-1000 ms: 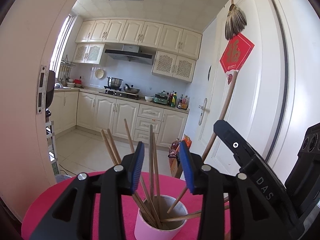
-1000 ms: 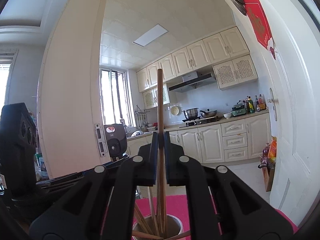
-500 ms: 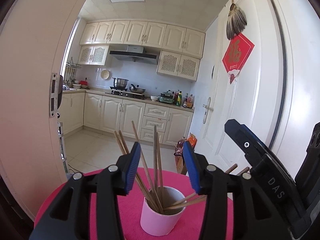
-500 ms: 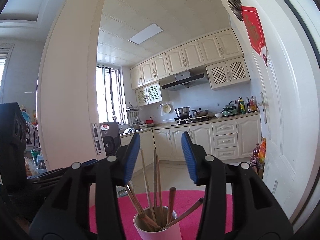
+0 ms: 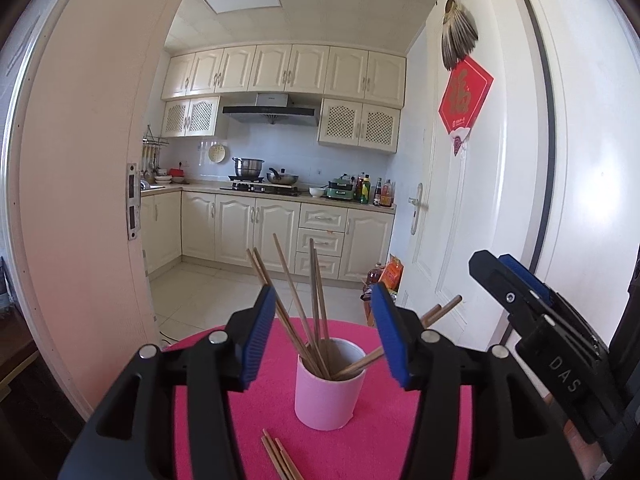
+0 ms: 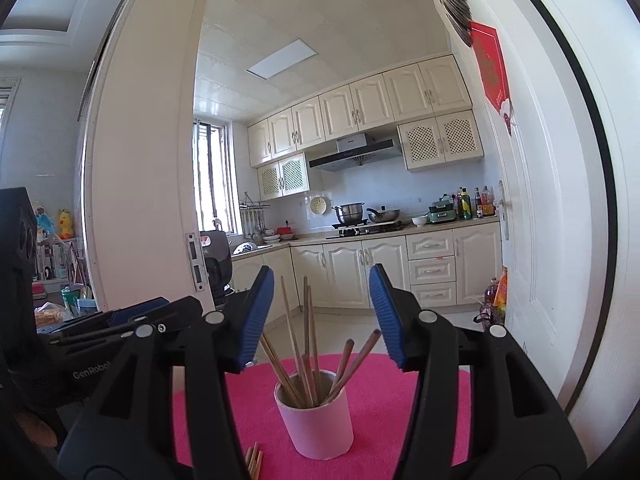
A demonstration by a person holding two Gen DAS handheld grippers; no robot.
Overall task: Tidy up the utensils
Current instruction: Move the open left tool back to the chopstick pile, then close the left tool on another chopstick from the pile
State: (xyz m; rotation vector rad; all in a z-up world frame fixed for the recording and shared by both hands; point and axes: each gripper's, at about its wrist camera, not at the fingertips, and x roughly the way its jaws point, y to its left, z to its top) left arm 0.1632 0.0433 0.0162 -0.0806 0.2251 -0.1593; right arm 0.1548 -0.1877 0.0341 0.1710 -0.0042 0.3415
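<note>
A pale pink cup (image 5: 327,388) (image 6: 316,416) stands on the pink table mat (image 5: 248,432) (image 6: 404,412) and holds several wooden chopsticks (image 5: 316,300) (image 6: 306,340) standing upright or leaning. Loose chopsticks (image 5: 280,458) (image 6: 253,462) lie on the mat in front of the cup. My left gripper (image 5: 324,336) hangs in front of the cup, its jaws opening with nothing pressed between the blue pads. My right gripper (image 6: 320,316) is likewise back from the cup, jaws opening and empty; it also appears at the right edge of the left wrist view as the right gripper (image 5: 532,312).
The round table edge drops off to a tiled kitchen floor (image 5: 208,292). A door frame (image 5: 80,200) stands at the left and a white door (image 5: 460,220) at the right. Kitchen cabinets (image 5: 260,228) line the far wall.
The right gripper let go of the chopstick it held, which now rests in the cup. Both grippers opened wider and drew back, so the cup looks smaller and loose chopsticks appear in front.
</note>
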